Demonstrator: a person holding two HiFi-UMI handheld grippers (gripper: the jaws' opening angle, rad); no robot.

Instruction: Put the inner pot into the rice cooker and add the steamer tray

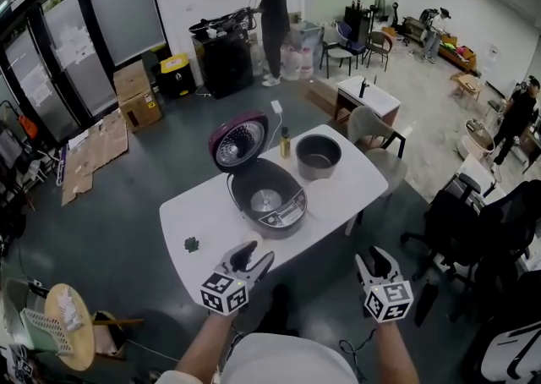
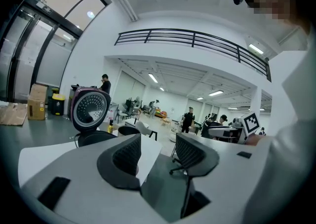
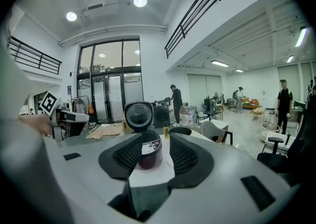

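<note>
1. White tabletop (image 1: 203, 213) carries an open maroon rice cooker (image 1: 266, 196) ahead of both jaws.
2. On the left gripper (image 1: 258, 254) and the right gripper (image 1: 376, 260), the jaws stand wide apart and empty.
3. Dark round metal inner pot (image 1: 319, 156) stands beyond the right jaws, beside the cooker.

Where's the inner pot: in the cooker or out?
Out. The inner pot stands on the table beside the cooker, whose lid is up.

White rectangular table (image 1: 203, 213): dark-red rice cooker with raised lid (image 1: 269, 198) on its middle. Grey metal inner pot (image 1: 319, 156) on the table, far and right of the cooker, apart from it. Small yellow bottle (image 1: 285, 144) at the far edge, between lid and pot. Small dark object (image 1: 192, 244) near the left end. Left gripper (image 1: 260, 254) at the near edge, before the cooker. Right gripper (image 1: 373, 257) off the table, near right.
</note>
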